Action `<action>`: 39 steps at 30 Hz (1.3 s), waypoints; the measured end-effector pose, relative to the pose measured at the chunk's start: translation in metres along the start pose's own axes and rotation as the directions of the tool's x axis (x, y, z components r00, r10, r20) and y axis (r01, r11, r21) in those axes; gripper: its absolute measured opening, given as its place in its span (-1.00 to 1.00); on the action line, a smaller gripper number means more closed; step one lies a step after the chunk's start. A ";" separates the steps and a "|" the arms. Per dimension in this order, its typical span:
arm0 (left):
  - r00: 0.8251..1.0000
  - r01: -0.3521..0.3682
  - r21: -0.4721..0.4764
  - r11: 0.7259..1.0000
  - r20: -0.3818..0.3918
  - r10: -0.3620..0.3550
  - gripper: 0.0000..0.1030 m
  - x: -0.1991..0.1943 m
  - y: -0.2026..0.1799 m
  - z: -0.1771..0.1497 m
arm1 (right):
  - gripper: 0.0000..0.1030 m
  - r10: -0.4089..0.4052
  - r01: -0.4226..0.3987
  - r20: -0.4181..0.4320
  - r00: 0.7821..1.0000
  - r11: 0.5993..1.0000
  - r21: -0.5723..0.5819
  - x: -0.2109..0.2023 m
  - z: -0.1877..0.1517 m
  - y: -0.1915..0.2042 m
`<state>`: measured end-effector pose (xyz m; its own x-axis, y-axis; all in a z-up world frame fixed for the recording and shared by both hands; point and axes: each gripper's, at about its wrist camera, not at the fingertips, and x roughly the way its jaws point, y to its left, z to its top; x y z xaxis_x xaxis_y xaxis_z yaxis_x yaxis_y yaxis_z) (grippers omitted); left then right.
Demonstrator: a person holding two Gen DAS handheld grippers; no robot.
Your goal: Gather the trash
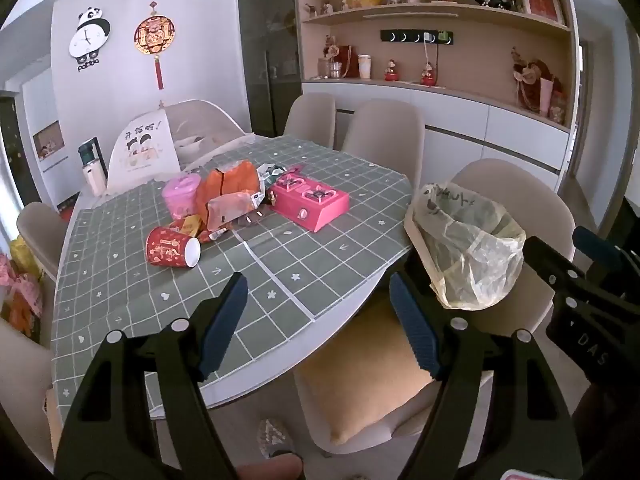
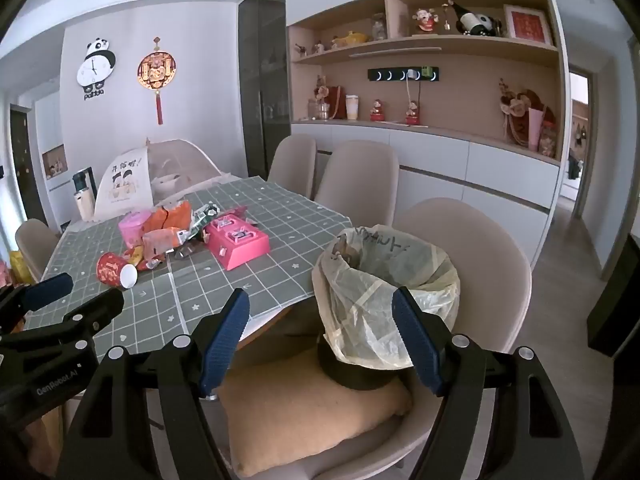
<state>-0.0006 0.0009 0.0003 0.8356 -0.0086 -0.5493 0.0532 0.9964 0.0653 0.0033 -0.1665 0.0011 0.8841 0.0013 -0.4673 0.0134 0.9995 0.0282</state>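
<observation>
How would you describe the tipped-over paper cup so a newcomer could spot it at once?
Start at the dining table with the grey-green checked cloth and find the heap of wrappers beside the pink toy stove. The red paper cup lies on its side at the heap's near edge. Unlike the upright pink tub, it shows gold print and a white rim.

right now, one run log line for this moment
left gripper open, empty | right gripper open, empty | trash pile on table | lined bin on chair cushion

Wall: white, panda clock (image 2: 95, 65) at 10 o'clock, red round hanging ornament (image 2: 156, 71) beside it.
Shelves: wooden shelving (image 2: 424, 46) at 1 o'clock, holding figurines and a bottle.
Cabinets: white cabinets (image 2: 440, 160) beneath the shelves.
Chairs: beige chairs (image 2: 360, 176) around the tabletop (image 2: 280, 208).
Floor: wood floor (image 2: 560, 248) toward a doorway (image 2: 580, 140) at 3 o'clock.
</observation>
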 end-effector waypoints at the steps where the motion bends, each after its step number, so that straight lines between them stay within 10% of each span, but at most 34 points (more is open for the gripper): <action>1: 1.000 -0.001 0.001 1.000 0.000 0.001 0.36 0.000 0.000 0.000 | 0.36 0.001 -0.001 0.004 1.000 1.000 0.000 0.000 0.000 0.000; 39: 1.000 0.005 -0.004 1.000 -0.001 -0.005 0.36 -0.002 -0.006 0.005 | 0.36 0.004 -0.004 0.004 1.000 1.000 0.021 -0.002 -0.001 -0.013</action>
<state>-0.0002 -0.0054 0.0053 0.8347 -0.0135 -0.5506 0.0550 0.9967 0.0589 0.0010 -0.1796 0.0006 0.8860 0.0050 -0.4637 0.0196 0.9986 0.0482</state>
